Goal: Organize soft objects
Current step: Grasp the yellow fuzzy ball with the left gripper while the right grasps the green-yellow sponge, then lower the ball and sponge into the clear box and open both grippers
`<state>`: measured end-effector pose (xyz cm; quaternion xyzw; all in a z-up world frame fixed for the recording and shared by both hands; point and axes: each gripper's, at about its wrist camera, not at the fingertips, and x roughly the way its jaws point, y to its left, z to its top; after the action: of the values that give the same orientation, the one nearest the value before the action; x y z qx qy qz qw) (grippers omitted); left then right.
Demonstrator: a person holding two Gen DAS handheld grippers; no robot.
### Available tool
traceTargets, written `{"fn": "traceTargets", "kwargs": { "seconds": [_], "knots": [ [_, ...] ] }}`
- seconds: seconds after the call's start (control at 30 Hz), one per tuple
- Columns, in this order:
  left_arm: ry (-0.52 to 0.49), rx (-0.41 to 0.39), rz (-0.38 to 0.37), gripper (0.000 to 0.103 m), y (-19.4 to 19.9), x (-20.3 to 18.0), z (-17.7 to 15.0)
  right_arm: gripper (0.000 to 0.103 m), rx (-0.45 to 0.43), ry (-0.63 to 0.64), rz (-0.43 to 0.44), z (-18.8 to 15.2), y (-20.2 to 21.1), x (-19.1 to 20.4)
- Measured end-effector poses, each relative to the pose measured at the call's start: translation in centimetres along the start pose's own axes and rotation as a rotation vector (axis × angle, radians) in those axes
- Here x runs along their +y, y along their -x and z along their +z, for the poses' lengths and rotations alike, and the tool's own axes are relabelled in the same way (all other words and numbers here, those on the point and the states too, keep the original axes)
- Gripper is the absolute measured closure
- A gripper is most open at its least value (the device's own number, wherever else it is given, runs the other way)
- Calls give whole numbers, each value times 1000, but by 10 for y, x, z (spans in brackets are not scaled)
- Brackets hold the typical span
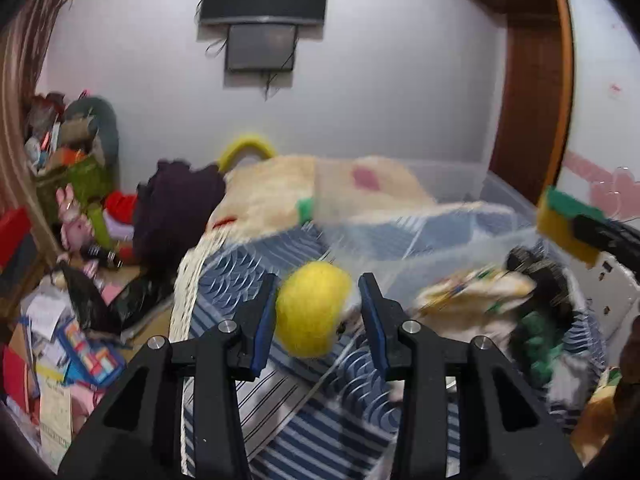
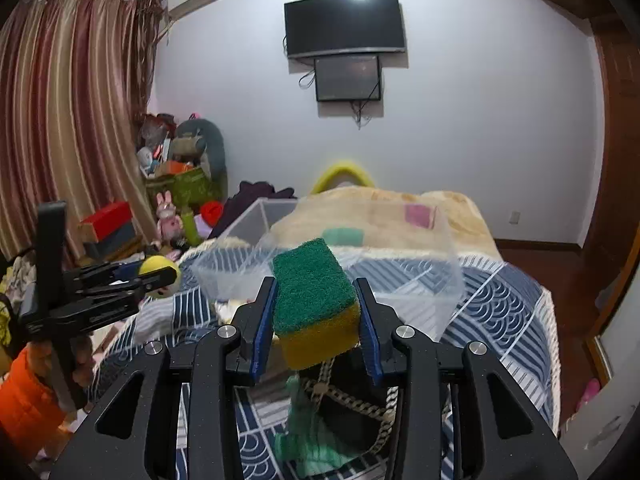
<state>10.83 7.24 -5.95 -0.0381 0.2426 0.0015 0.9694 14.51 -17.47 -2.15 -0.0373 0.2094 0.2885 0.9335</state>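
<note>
Bedroom bed, blue patterned cover, and both grippers are loaded over the clear plastic storage bin [image 2: 352,236]!

Left gripper [image 1: 316,304] has the fuzzy yellow felt ball [image 1: 312,308] between its blue-padded fingers [image 1: 264,320], low centre of the left view; the near pad touches, the far one looks just off, so the hold seems light. Right gripper [image 2: 316,308] pinches the green-topped yellow scouring sponge [image 2: 314,300] snugly by its sides, centre frame, with the bin's near rim just beyond it. Judgement call: carry each piece fully past the rim before easing the fingers apart, one at a time. The ball could roll if freed over the rim, and the left view is blurred, so slow down. Loose clothing [image 2: 320,420] sits below the sponge, clear of the bin.
</note>
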Motion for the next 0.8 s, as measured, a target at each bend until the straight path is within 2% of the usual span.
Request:
{"fn": "traceTargets", "kwargs": {
  "seconds": [0.13,0.3,0.4,0.57,0.67,0.8],
  "knots": [
    [-18,-54,-37,63,9,-15,21,68,-23,-10,-11,12,0,-7],
    [-1,-74,-102,63,5,-23,46,68,-37,-10,-39,26,-6,-14],
    [-12,-76,-94,63,-4,-30,57,68,-28,-13,-47,33,-16,-21],
    [-12,5,-106,63,-38,-39,66,68,23,-10,-71,36,-41,-29],
    [-35,43,-84,63,-55,-46,65,68,67,-11,-81,34,-56,-34],
    [-61,104,-101,63,-74,-53,61,68,110,16,-115,31,-70,-36]
  ]
}}
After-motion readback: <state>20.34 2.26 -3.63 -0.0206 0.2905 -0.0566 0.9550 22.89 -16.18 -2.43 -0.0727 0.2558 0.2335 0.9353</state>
